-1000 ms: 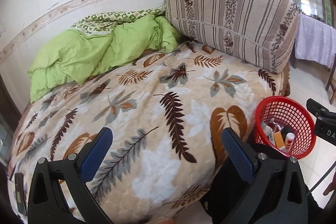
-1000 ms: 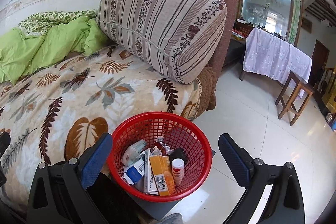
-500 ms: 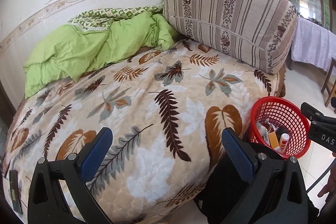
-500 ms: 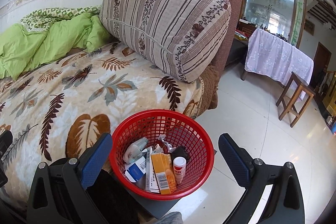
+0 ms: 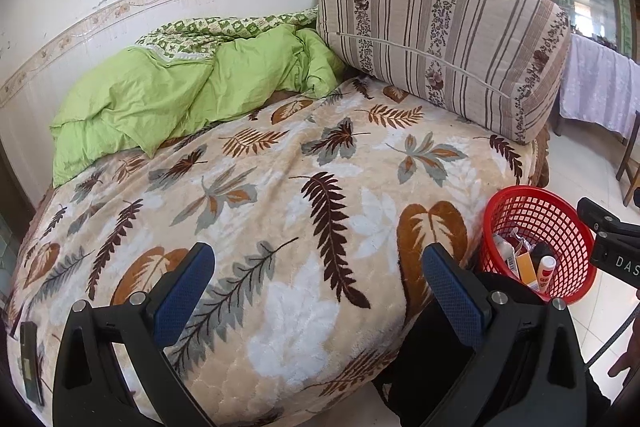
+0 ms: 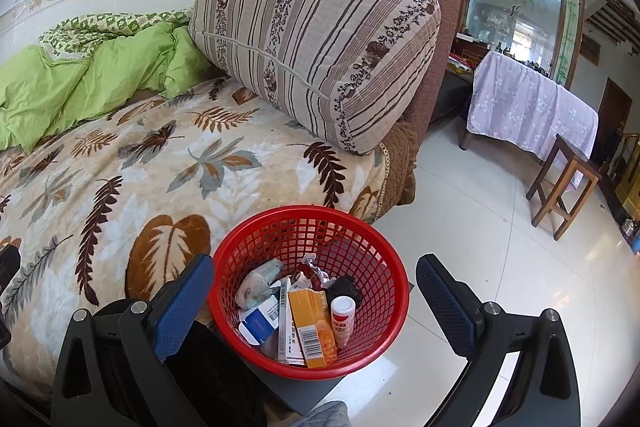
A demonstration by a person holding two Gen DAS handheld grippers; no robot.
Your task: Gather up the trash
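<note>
Though tilted rimward, orange box (image 6: 314, 327) lengthwise.

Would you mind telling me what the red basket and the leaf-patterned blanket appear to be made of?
The red basket looks like glossy moulded plastic, given its even open lattice and smooth rim. The leaf-patterned blanket seems a plush, matte fleece, with soft fuzzy pile.

The blanket (image 5: 280, 187) on the bed is beige with brown, grey and white leaves. A plain lime-green quilt (image 5: 180, 95) lies beside a brown-striped floral cushion (image 6: 320, 47). The basket (image 6: 384, 259) is red mesh; the tongs' pads (image 6: 184, 303) are blue.
</note>
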